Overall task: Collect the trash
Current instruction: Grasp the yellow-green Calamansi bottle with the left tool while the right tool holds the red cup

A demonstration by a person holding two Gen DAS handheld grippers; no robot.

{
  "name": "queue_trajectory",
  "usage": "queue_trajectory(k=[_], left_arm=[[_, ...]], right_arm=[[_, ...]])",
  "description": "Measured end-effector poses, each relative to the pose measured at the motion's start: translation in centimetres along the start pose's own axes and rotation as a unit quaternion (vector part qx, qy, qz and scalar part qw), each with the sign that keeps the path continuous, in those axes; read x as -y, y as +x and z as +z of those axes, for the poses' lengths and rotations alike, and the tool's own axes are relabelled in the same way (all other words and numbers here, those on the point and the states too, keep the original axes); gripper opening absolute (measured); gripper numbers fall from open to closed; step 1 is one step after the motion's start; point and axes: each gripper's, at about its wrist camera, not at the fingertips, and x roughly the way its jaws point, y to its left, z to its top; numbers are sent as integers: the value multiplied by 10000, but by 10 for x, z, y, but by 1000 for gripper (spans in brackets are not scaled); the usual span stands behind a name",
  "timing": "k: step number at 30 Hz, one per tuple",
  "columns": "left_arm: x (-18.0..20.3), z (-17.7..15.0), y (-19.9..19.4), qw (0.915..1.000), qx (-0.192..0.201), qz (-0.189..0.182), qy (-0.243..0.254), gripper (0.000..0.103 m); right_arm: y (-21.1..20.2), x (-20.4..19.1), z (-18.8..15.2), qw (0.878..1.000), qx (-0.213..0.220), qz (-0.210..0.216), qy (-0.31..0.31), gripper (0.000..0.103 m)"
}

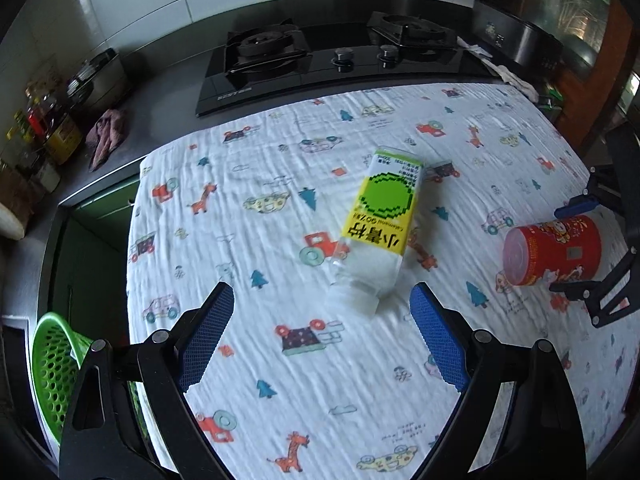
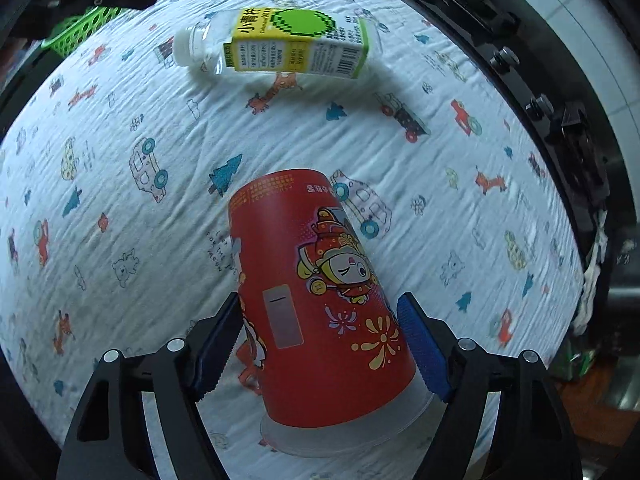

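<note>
Kitchen counter, covered by a white crinkled cloth (image 1: 360, 380) printed with cars, giraffes and trees.

Nearest, in the right wrist view, we see the right gripper (image 2: 320, 320) pointing down over a red paper cup with cartoon print and clear plastic lid (image 2: 320, 300), lying on its side. The cup sits between the blue pads; the left pad is at its wall, the right pad just beside it. We cannot tell if either presses.

The left gripper (image 1: 322, 304) hangs wide apart, holding nothing, above the cloth. Just beyond its tips lies a clear plastic bottle with yellow-green label and white cap (image 1: 376, 224), cap toward the gripper.

A green perforated plastic basket (image 1: 50, 368) stands off the cloth's left edge. Farthest, a black two-burner gas hob (image 1: 332, 60).
</note>
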Motion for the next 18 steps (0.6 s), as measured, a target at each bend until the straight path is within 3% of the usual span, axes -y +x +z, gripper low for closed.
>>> queue_trajectory(k=[4,9,14,18], left_arm=[[22,20,21,9992,-105,-208,314,89],[39,36,51,9979,-262,-237,551,89],[46,45,77,9966,-453,-378,570,87],[49,49,93,9959,-577,-368,592,76]], right_arm=[[-3,14,-10,9956,-63,535,767,73],[-7,23,-23,9817,-122,1159,1503,72],[-8,20,-35,9713,-122,1519,1824,71],[-6,15,-40,9664,-117,1690,1936,71]])
